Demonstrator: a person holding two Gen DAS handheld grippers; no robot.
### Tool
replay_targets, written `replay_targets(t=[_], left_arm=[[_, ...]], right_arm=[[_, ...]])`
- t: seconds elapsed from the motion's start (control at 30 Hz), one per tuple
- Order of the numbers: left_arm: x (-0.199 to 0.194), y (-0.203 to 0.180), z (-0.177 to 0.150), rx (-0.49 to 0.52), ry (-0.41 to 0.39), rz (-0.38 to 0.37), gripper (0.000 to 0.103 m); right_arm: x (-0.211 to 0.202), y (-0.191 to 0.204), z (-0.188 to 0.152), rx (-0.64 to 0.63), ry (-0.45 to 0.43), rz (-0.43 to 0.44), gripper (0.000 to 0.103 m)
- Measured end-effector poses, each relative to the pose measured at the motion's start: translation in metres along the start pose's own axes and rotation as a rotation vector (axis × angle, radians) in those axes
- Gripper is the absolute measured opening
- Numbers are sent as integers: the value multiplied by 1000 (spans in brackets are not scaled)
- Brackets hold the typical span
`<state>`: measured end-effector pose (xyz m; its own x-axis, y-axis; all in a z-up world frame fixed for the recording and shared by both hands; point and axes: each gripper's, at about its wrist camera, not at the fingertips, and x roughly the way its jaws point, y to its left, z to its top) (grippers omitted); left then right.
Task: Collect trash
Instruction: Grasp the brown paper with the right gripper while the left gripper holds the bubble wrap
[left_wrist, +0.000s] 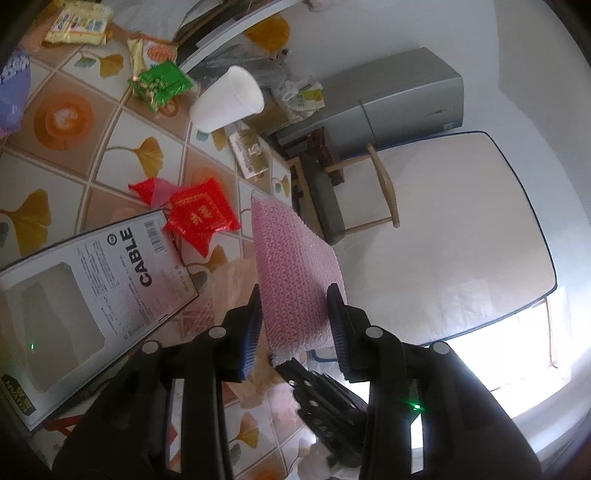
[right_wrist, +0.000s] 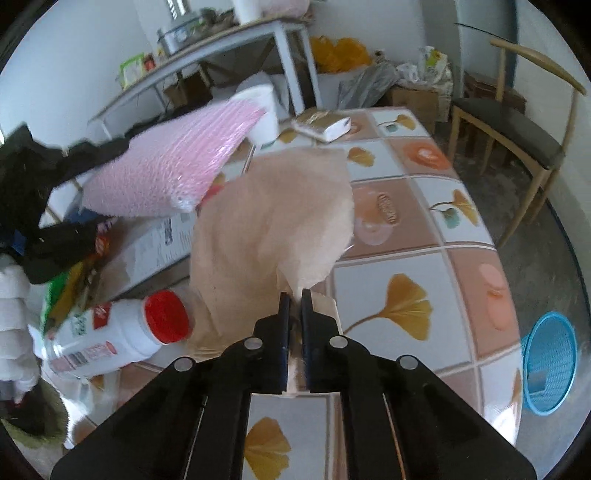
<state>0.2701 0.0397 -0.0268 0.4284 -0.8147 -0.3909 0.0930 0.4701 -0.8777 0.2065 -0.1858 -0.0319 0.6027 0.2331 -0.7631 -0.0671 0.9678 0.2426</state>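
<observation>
My left gripper (left_wrist: 295, 314) is shut on a pink bubble-wrap pad (left_wrist: 295, 266) and holds it above the tiled table (left_wrist: 122, 129); the pad also shows lifted at the left of the right wrist view (right_wrist: 166, 166). My right gripper (right_wrist: 294, 295) is shut on a beige paper napkin (right_wrist: 269, 218) that hangs over the table (right_wrist: 424, 258). A blue mesh waste basket (right_wrist: 550, 362) stands on the floor to the right of the table.
On the table lie a white "CABLE" box (left_wrist: 92, 295), a red packet (left_wrist: 201, 214), a green wrapper (left_wrist: 160, 83), a white foam cup (left_wrist: 229, 99), a small book (left_wrist: 251, 151) and a red-capped white bottle (right_wrist: 118, 332). A wooden chair (right_wrist: 513, 136) stands at the far right.
</observation>
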Motion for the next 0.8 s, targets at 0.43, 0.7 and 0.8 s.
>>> replay_targets(t=[0.43,0.7,0.8], left_arm=[[-5,-14,-5,22,-23,-23,32],[-4,-17,-9,24,-18,-27,32],[-3,-19,-13,28,-12,-30,32]], right_arm=[[-64,-41,-8,158,-113,125,5],[-105,-69,-25,254,-151,189,4],[-111,-77,-37,278,-111,232,4]])
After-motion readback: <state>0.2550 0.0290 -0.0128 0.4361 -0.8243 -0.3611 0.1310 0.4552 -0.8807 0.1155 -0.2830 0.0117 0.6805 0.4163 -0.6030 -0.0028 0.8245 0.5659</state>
